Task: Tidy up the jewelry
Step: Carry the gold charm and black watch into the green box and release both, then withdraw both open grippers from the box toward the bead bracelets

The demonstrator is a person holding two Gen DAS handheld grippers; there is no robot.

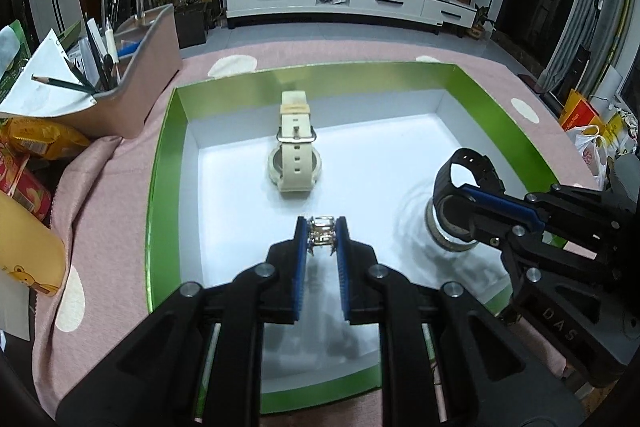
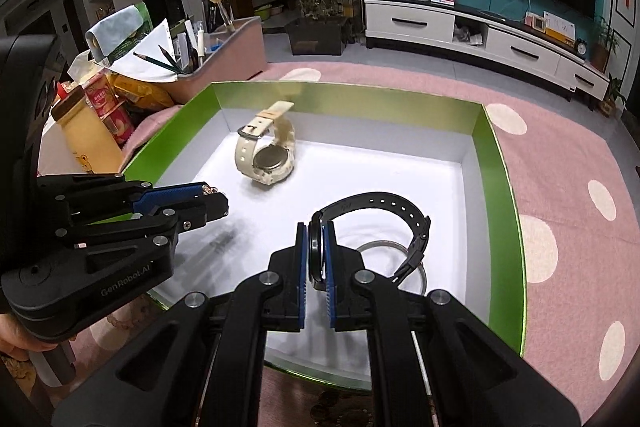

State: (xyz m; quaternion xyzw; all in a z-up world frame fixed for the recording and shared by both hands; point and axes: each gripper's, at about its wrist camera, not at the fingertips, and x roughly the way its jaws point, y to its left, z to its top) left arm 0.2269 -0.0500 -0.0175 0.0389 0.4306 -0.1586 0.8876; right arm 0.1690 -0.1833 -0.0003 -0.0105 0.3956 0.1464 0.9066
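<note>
A green box point(image 1: 160, 163) with a white floor lies on the pink dotted tablecloth; it also shows in the right wrist view point(image 2: 500, 187). A cream watch point(image 1: 295, 151) rests inside it near the back point(image 2: 266, 151). My left gripper point(image 1: 321, 233) is shut on a small gold-and-silver piece of jewelry point(image 1: 321, 229) above the box floor; it shows in the right wrist view point(image 2: 214, 197). My right gripper point(image 2: 316, 247) is shut on a black watch point(image 2: 380, 211) over the box's right part, seen in the left wrist view point(image 1: 468, 167).
A pink organizer point(image 1: 148, 67) with pencils and pens stands at the back left. Snack packets point(image 1: 36, 147) and a yellow bottle point(image 2: 88, 143) crowd the left edge. A metal ring or reflection point(image 2: 384, 247) lies under the black watch.
</note>
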